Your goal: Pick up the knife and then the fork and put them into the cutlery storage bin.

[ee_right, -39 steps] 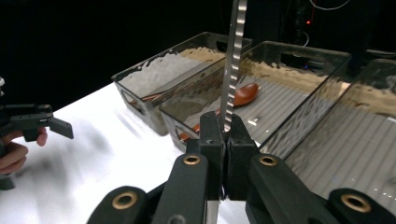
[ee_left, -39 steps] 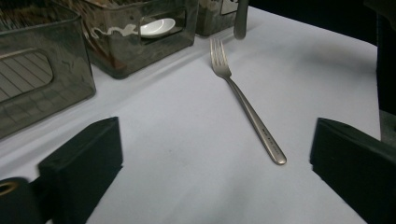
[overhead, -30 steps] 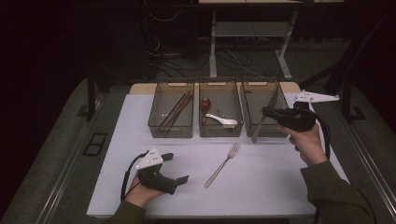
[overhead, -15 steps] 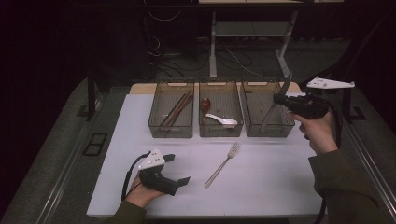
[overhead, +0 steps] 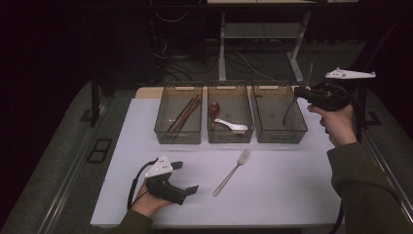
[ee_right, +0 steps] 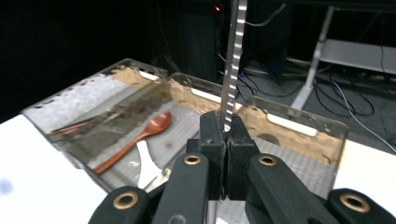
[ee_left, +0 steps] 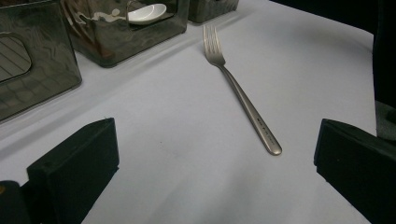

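Knife [ee_right: 233,56] stands blade-up, clamped in the right gripper [ee_right: 227,135] above the right-hand bin [overhead: 279,114] at the worktop's far edge; the left gripper [overhead: 182,178], jaws wide, rests near the fork [overhead: 233,171].

Left gripper [overhead: 182,178] jaws spread wide; right gripper [ee_right: 227,135] jaws clamped.
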`<state>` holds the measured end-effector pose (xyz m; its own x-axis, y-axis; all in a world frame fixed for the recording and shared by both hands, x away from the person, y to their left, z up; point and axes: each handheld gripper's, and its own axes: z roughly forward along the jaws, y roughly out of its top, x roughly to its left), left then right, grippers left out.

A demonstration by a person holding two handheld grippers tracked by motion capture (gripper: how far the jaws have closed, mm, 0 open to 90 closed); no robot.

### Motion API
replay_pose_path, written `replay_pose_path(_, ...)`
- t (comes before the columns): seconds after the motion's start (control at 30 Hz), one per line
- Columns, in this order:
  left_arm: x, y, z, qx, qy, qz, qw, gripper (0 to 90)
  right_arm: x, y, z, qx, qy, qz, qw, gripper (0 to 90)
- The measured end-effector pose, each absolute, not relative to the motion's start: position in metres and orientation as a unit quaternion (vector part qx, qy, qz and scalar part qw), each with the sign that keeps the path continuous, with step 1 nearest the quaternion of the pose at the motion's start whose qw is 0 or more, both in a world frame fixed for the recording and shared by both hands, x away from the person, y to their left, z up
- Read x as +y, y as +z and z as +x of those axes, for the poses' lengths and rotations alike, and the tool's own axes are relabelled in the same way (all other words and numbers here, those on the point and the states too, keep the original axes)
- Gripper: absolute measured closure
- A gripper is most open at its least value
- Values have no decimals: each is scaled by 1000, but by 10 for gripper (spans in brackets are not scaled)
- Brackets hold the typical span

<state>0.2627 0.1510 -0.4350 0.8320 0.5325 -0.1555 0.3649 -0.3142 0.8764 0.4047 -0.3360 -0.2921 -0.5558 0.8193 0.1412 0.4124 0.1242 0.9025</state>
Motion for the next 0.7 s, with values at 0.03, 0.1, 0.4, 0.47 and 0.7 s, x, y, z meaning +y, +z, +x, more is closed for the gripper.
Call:
replay_pose_path(0.03,151,-435,263,278,81,807,515,0,-338,-294,407,722,503,433,197,879)
replay_pose_path(0.1,151,-435,263,276,81,807,516,0,-340,-299,412,723,493,441,199,879)
replay_pose_path(0.4,151,-435,262,273,81,807,517,0,-347,-314,425,737,455,460,194,879)
replay_pose_path(0.47,151,-435,263,273,80,807,517,0,-348,-317,427,743,445,459,198,879)
replay_pose_path(0.7,151,-435,262,271,80,807,518,0,-352,-327,433,753,419,471,187,879)
